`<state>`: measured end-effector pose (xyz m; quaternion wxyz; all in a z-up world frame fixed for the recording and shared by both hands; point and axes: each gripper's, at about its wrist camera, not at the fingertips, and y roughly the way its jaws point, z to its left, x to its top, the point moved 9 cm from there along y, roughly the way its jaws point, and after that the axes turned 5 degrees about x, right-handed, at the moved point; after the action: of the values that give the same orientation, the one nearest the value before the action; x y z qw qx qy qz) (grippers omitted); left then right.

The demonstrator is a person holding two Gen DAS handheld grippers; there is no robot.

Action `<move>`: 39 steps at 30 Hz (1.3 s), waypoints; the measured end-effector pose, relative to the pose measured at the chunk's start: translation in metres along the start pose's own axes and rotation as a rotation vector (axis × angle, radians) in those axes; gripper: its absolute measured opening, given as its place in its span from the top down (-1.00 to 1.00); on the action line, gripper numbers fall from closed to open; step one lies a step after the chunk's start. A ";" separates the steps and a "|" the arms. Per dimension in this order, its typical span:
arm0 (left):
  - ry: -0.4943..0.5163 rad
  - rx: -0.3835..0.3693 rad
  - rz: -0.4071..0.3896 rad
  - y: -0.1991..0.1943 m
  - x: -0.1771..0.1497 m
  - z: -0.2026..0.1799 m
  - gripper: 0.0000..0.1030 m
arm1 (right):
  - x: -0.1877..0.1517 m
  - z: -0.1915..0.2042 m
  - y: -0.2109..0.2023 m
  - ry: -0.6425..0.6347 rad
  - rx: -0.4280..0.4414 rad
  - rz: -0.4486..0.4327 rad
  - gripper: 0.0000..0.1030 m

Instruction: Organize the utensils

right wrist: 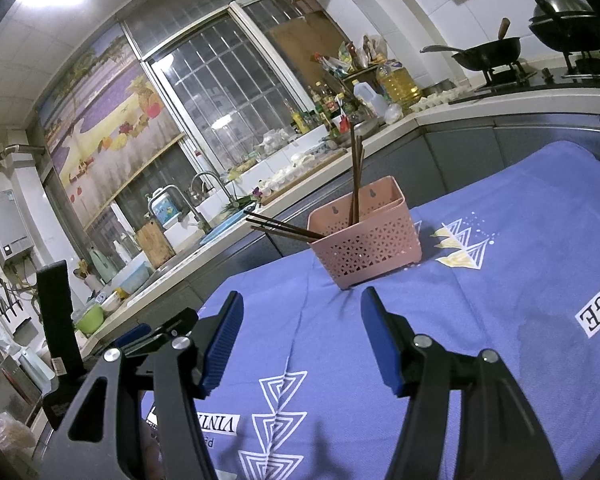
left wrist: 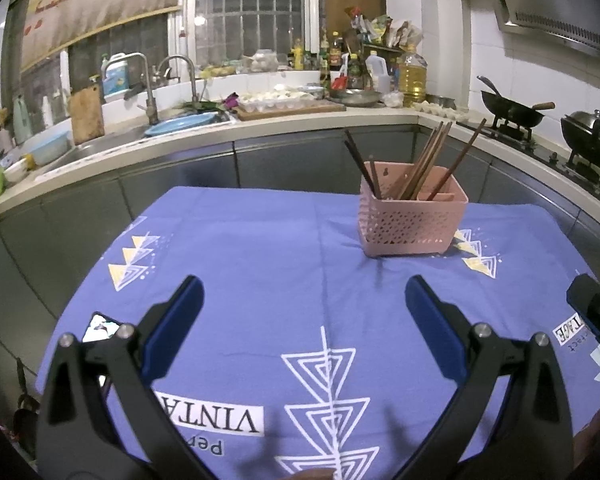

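Two grippers in my feeds, both with jaws spread wide and nothing between them. My left gripper hangs over the blue printed tablecloth; ahead of its jaws and off toward the right-hand finger stands the pink perforated utensil basket, upright on the cloth, well clear of the fingertips. Brown chopsticks stand in it, leaning at mixed angles, most fanning toward the right, two darker ones tilting left. Through the right wrist camera, my right gripper is tilted, so the table runs uphill to the right; the same basket sits just ahead of the jaws, roughly on their centre line, near but not touching. From this side I see a divider splitting it into two compartments; several chopsticks rise near-vertical from the nearer compartment, and a few more lie low across the left rim, pointing out past the left finger. Part of the other gripper shows at the right margin of the left view. Beyond the basket, a kitchen counter with sink and faucet, and woks on a stove farther right.
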<state>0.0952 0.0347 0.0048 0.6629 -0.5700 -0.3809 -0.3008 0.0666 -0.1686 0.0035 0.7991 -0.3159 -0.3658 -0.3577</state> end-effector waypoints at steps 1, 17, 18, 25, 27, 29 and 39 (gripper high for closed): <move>0.000 -0.002 -0.003 -0.001 0.001 0.000 -0.88 | 0.000 0.000 0.000 -0.001 0.000 0.000 -0.20; 0.024 -0.011 -0.072 -0.011 0.005 -0.004 -0.88 | -0.001 0.002 0.000 -0.002 0.000 -0.001 -0.20; 0.025 -0.011 -0.077 -0.012 0.006 -0.004 -0.88 | 0.000 0.001 0.000 -0.005 0.000 -0.002 -0.20; 0.027 -0.011 -0.087 -0.015 0.007 -0.005 -0.88 | 0.001 -0.001 0.001 -0.009 0.002 -0.004 -0.20; 0.028 -0.010 -0.093 -0.015 0.007 -0.006 -0.88 | 0.003 -0.001 0.001 -0.013 0.004 -0.004 -0.20; 0.031 -0.011 -0.099 -0.017 0.008 -0.006 -0.88 | 0.006 -0.004 0.001 -0.016 0.007 -0.005 -0.20; 0.040 -0.006 -0.104 -0.019 0.007 -0.008 -0.88 | 0.006 -0.005 0.002 -0.019 0.008 -0.004 -0.20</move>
<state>0.0839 0.0241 0.0205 0.6522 -0.5452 -0.3958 -0.3476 0.0726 -0.1735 0.0058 0.7960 -0.3153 -0.3756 -0.3547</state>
